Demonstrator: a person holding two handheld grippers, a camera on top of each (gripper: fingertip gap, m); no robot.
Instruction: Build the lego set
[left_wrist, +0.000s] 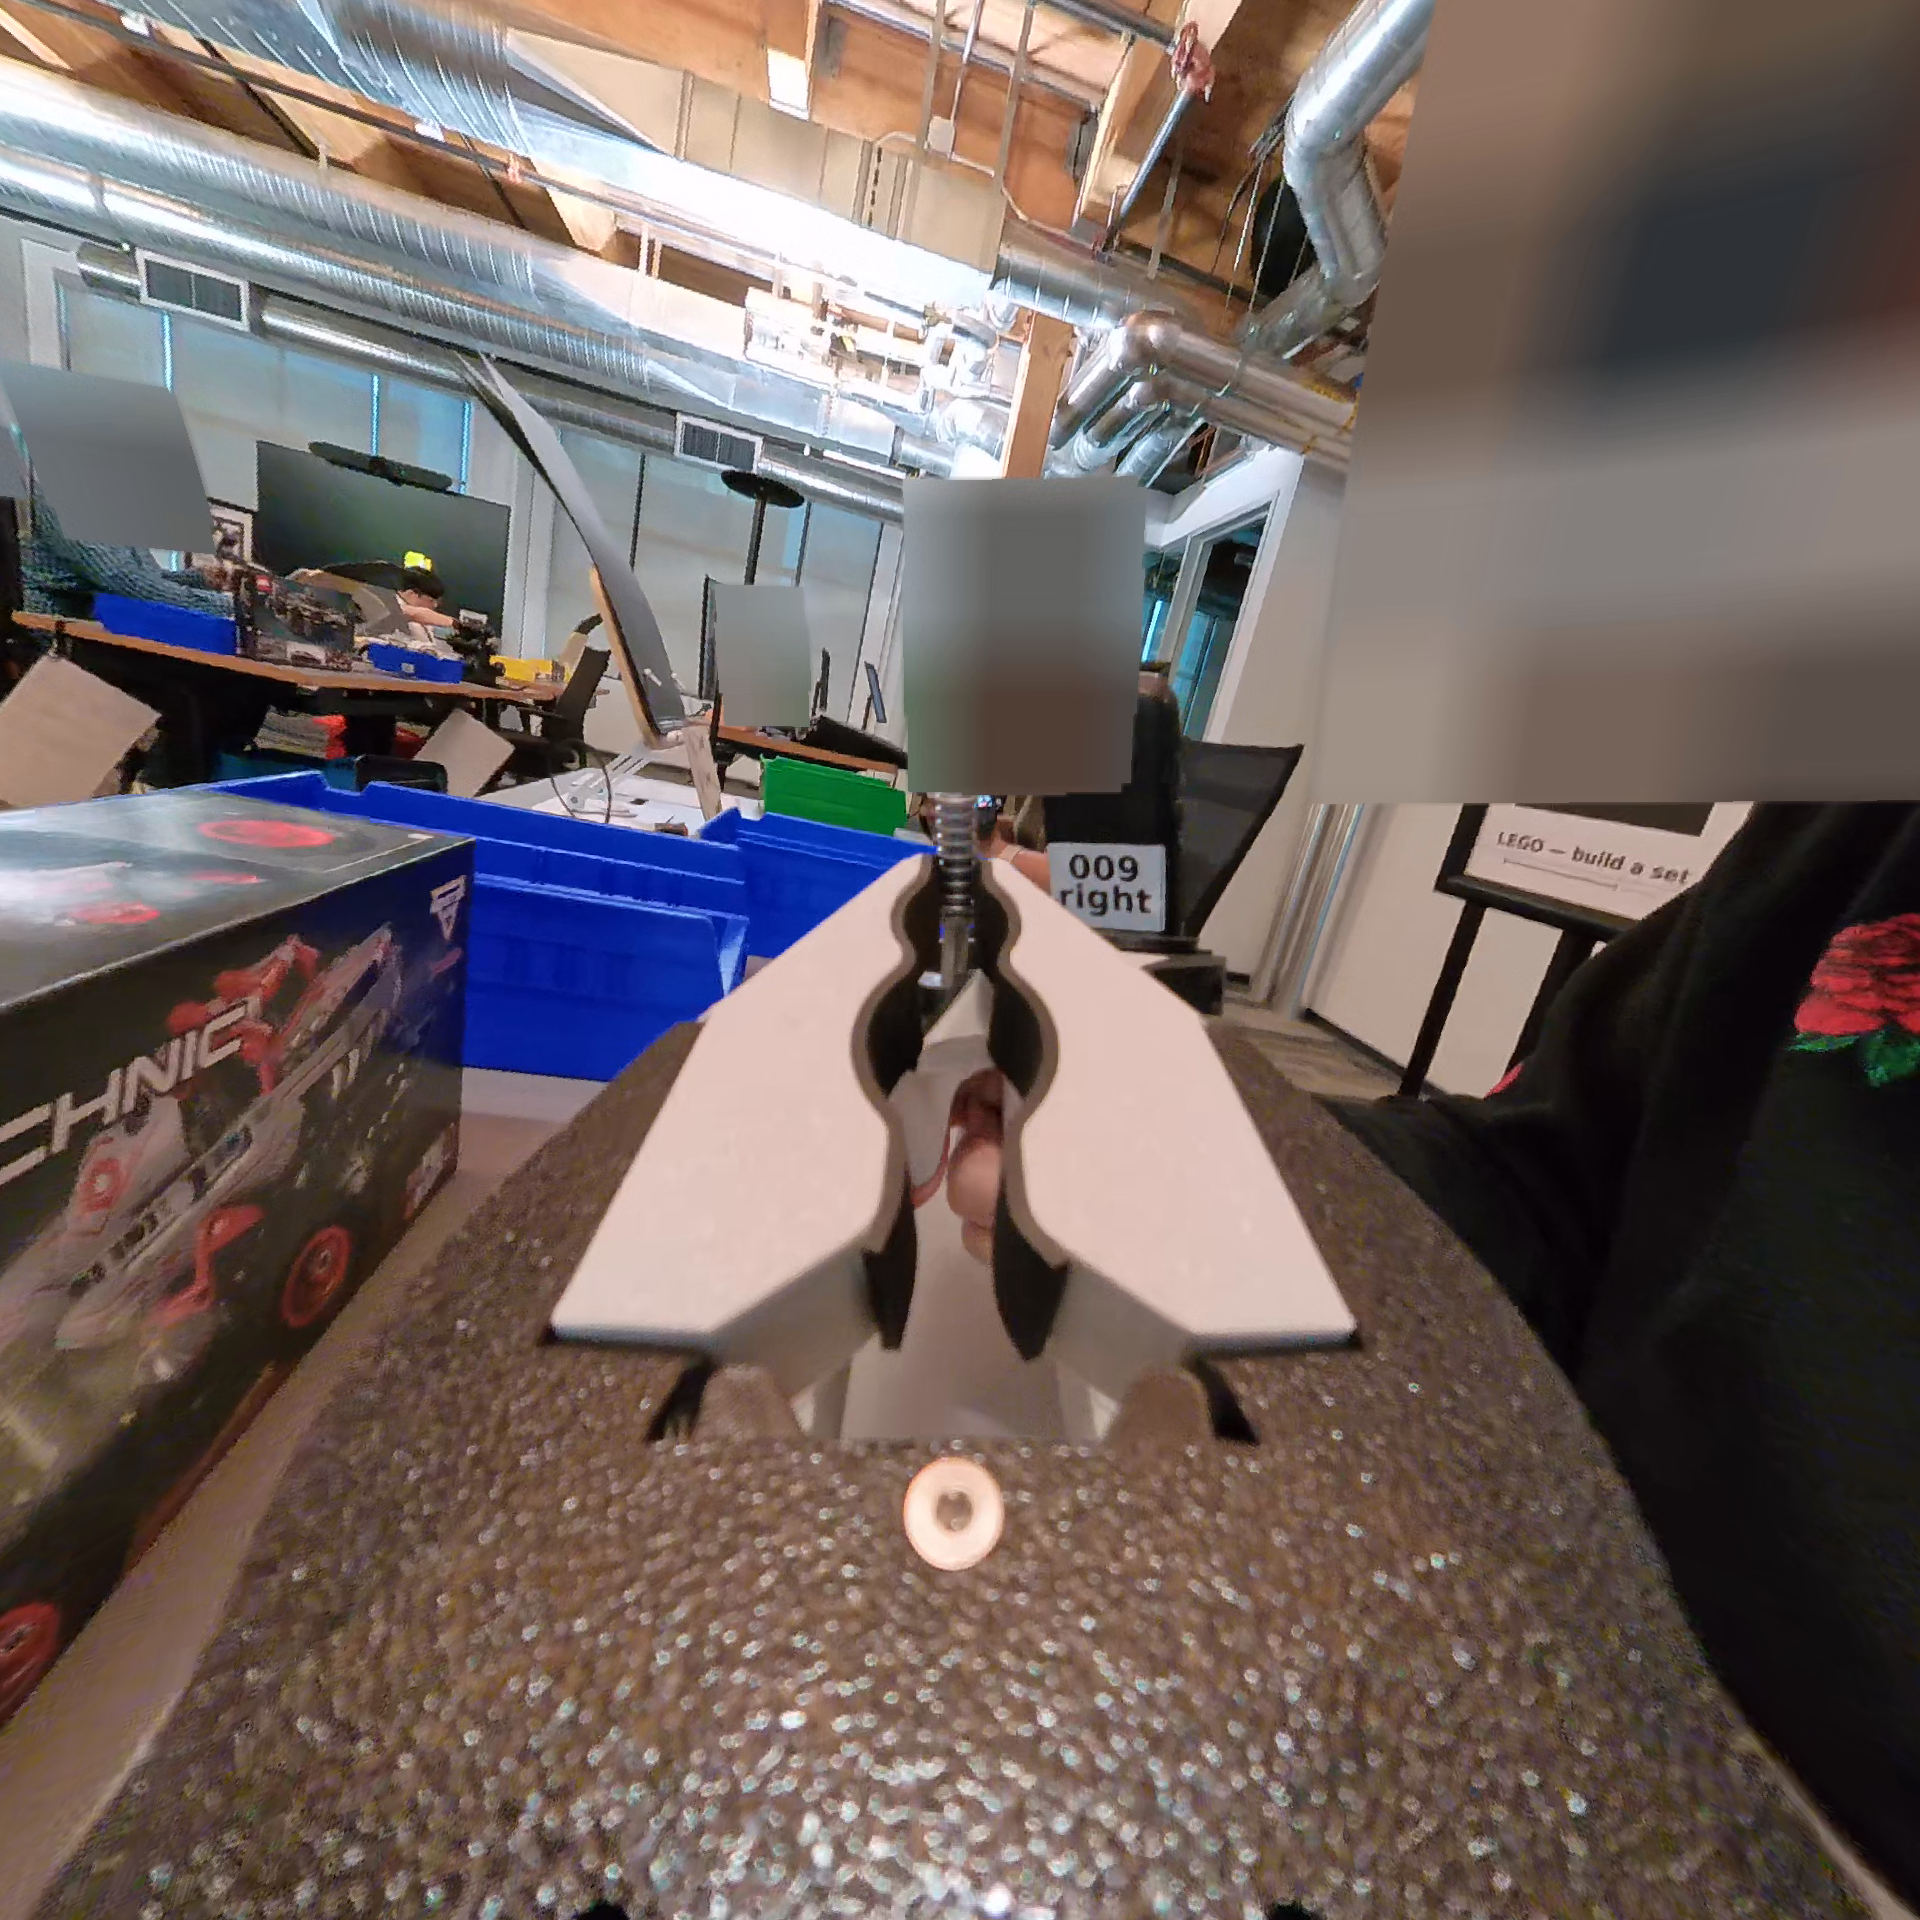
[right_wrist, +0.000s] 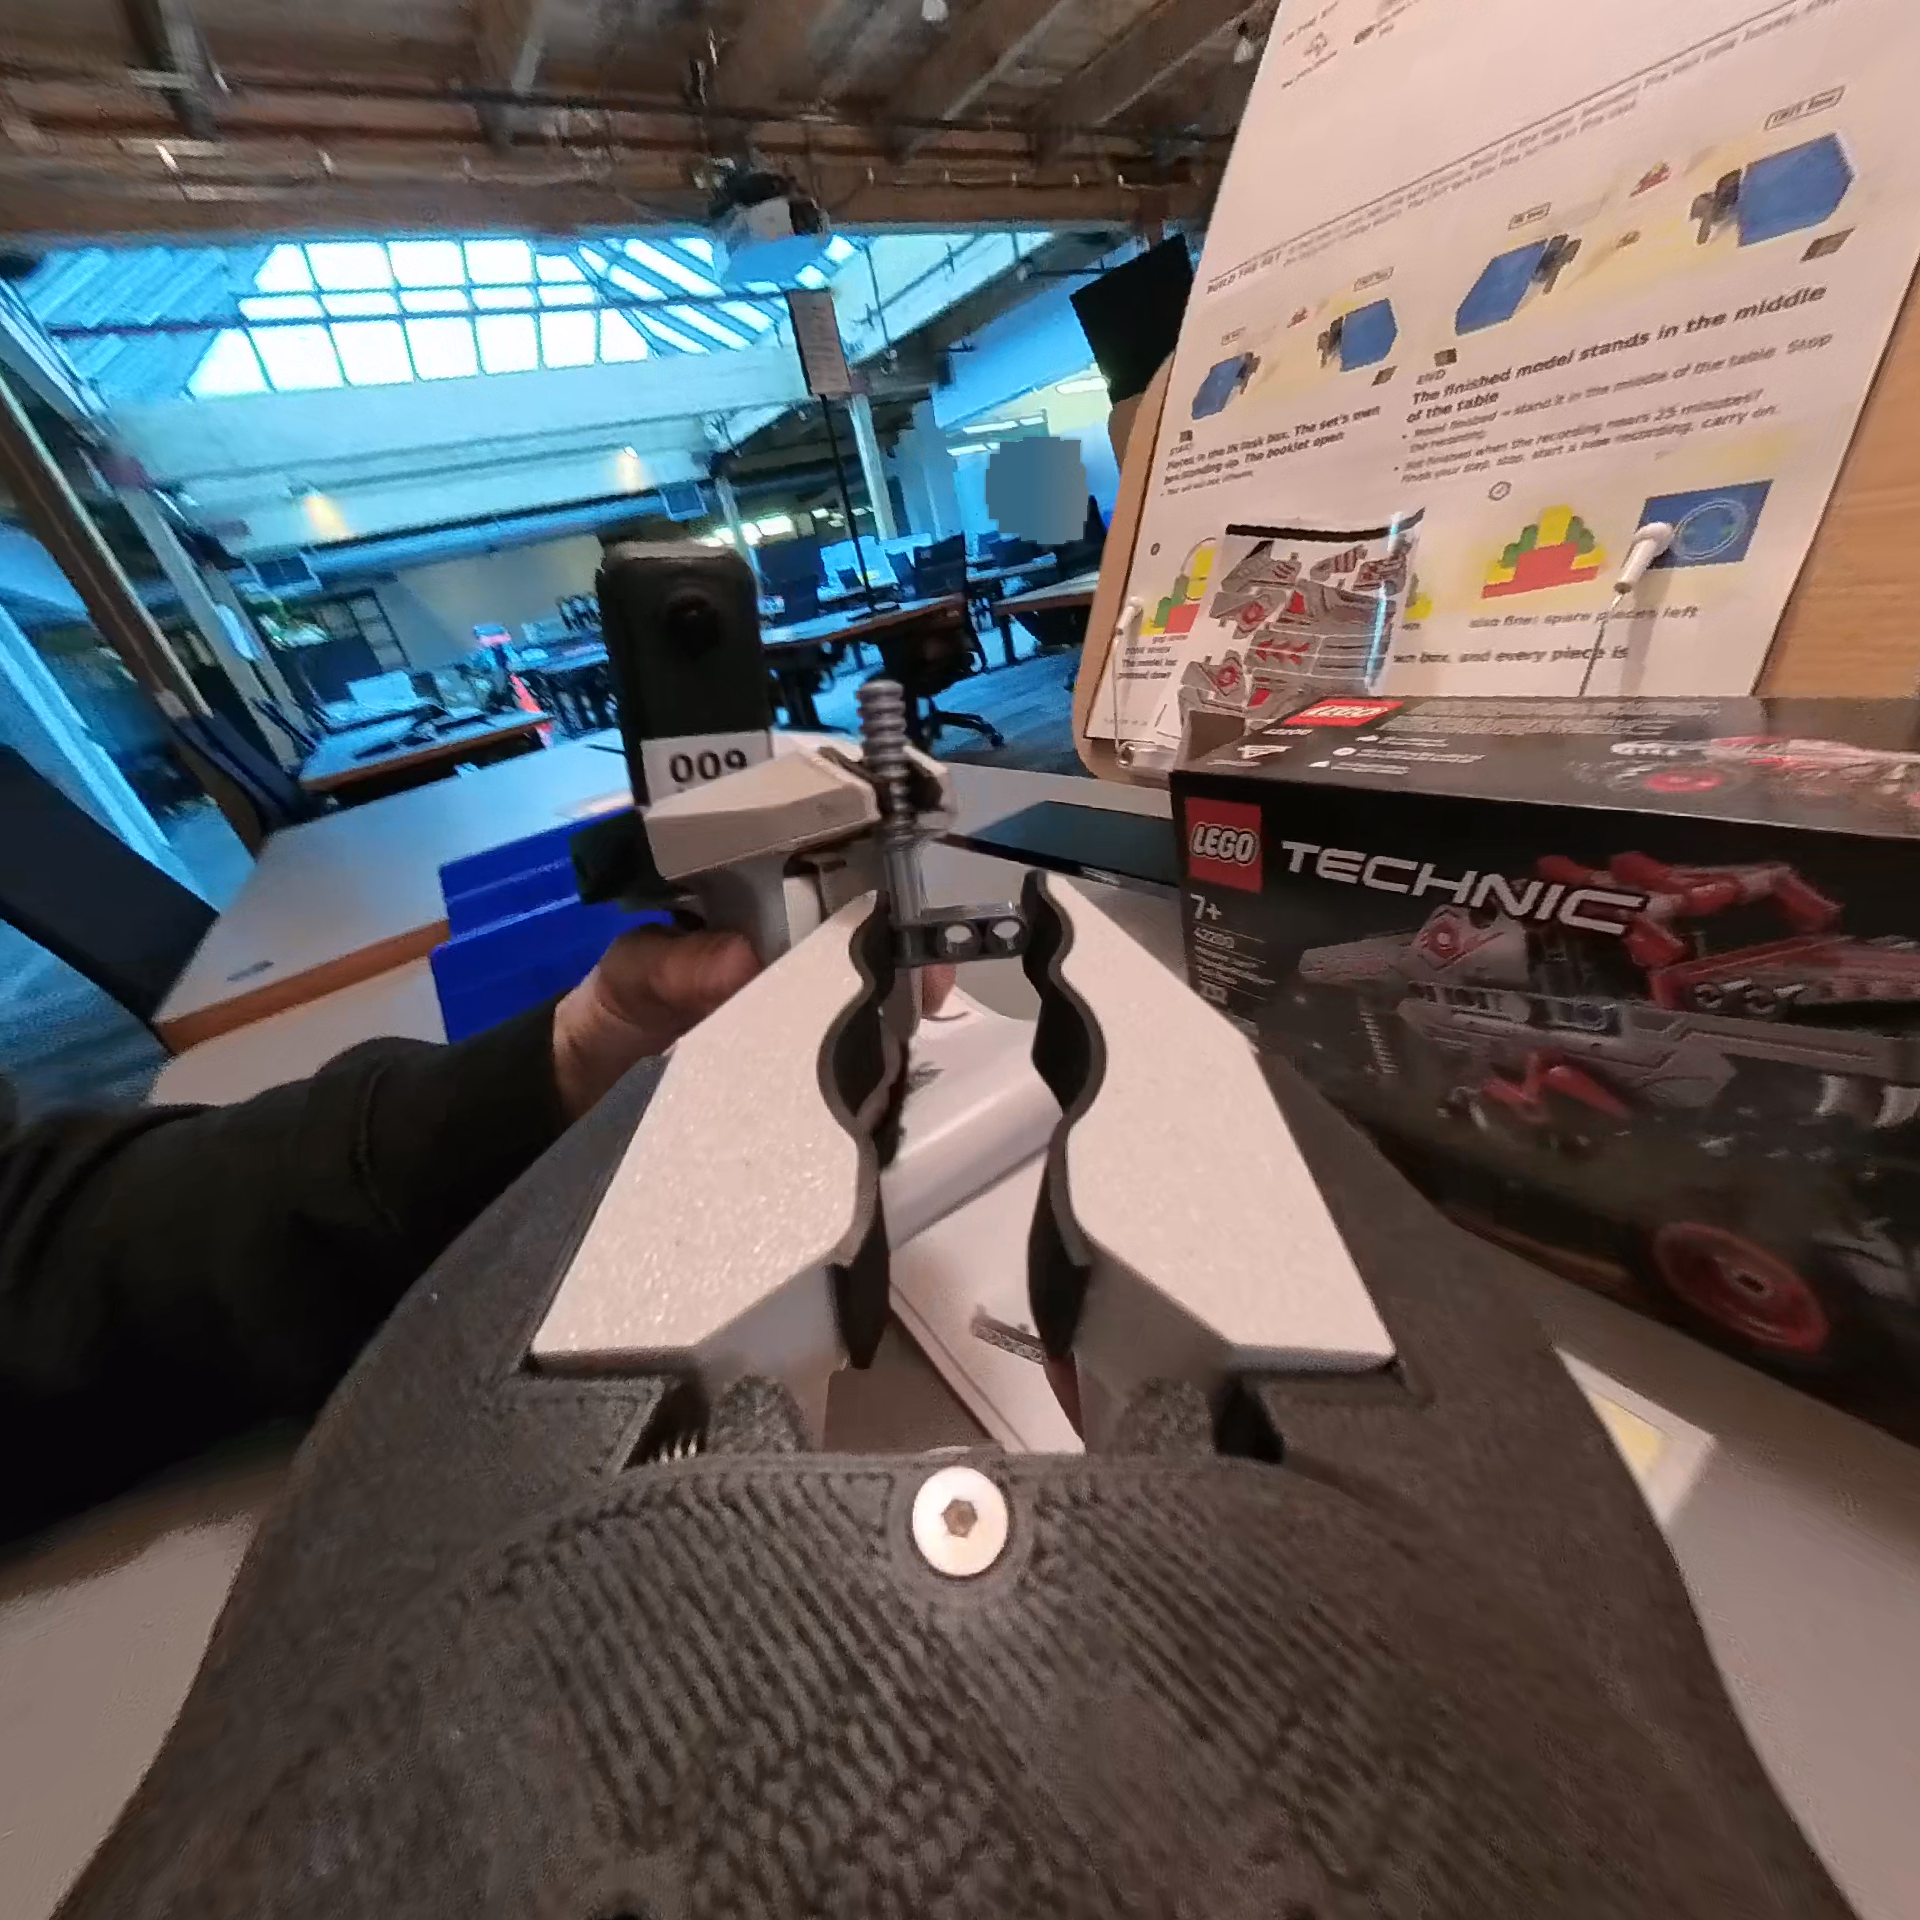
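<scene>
**Left tongs (left_wrist: 957, 883) grip a spring strut (right_wrist: 886, 758); the build looks barely begun**

Left tongs are closed almost fully, pinching the grey spring strut by its shaft, with the coil standing clear above the tips. Right tongs (right_wrist: 951, 914) stand partly open. A short dark beam with holes (right_wrist: 971, 938) spans the gap at their tips and meets the strut's lower end; whether they actually squeeze it cannot be told.

Both pieces are held in the air above the bench (right_wrist: 1756, 1621), just in front of the set's box (right_wrist: 1558, 987). No larger assembly shows in either view, so the work seems to be at an early sub-step, joining beam to strut, with nearly the whole model left to do.

Printed matter is plentiful. The black box carries a brand logo, a product line name, an age mark and a picture of a red-wheeled truck. An instruction sheet (right_wrist: 1558, 343) with diagrams leans behind it, and a sticker sheet (right_wrist: 1309, 613) is propped against that. A white number tag (left_wrist: 1104, 881) sits on the right tool. Blue bins (left_wrist: 582, 914) stand beyond the box.
</scene>
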